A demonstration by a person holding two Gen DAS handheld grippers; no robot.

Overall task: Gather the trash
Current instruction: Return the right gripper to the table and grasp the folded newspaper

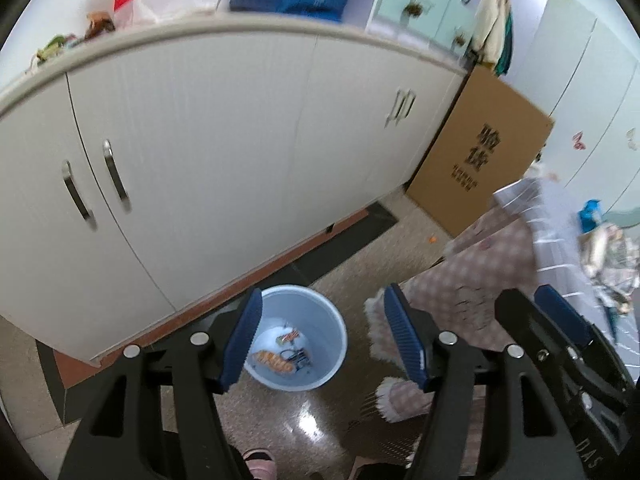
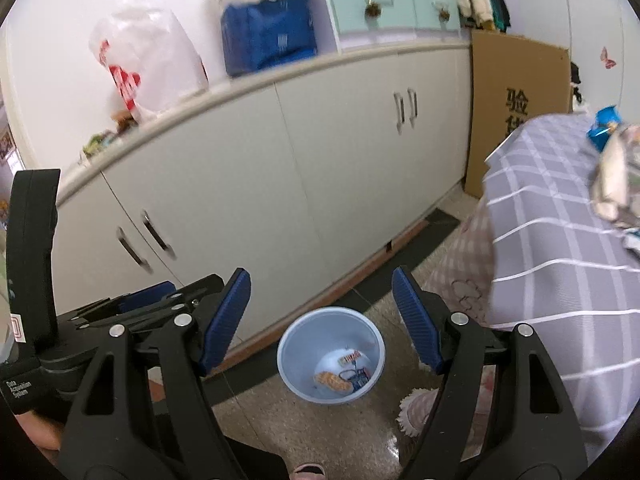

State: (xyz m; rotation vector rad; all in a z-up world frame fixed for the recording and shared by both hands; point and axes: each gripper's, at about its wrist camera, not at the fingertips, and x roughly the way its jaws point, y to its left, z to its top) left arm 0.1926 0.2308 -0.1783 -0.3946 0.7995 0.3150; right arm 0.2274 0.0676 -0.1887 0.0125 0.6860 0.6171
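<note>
A light blue bin [image 1: 332, 320] [image 2: 296, 340] stands on the floor below both grippers. Inside it lie an orange snack wrapper [image 1: 274, 361] [image 2: 332, 381] and other small wrappers. My left gripper [image 1: 324, 340] hangs above the bin, open, with nothing between its blue pads. My right gripper [image 2: 320, 316] is also open and empty above the bin. In the left wrist view the right gripper [image 1: 560, 320] shows at the right edge. More trash, a blue packet [image 2: 602, 126] [image 1: 591, 212] and crumpled wrappers [image 2: 618, 176], lies on the checked cloth [image 2: 560, 240].
A long white cabinet [image 1: 220, 140] [image 2: 280, 184] runs behind the bin, with bags [image 2: 148, 56] on its top. A cardboard box [image 1: 480, 152] leans at its right end. A pink fringed cloth [image 1: 460, 264] hangs beside the bin. A pink slipper [image 1: 260, 460] shows at the bottom.
</note>
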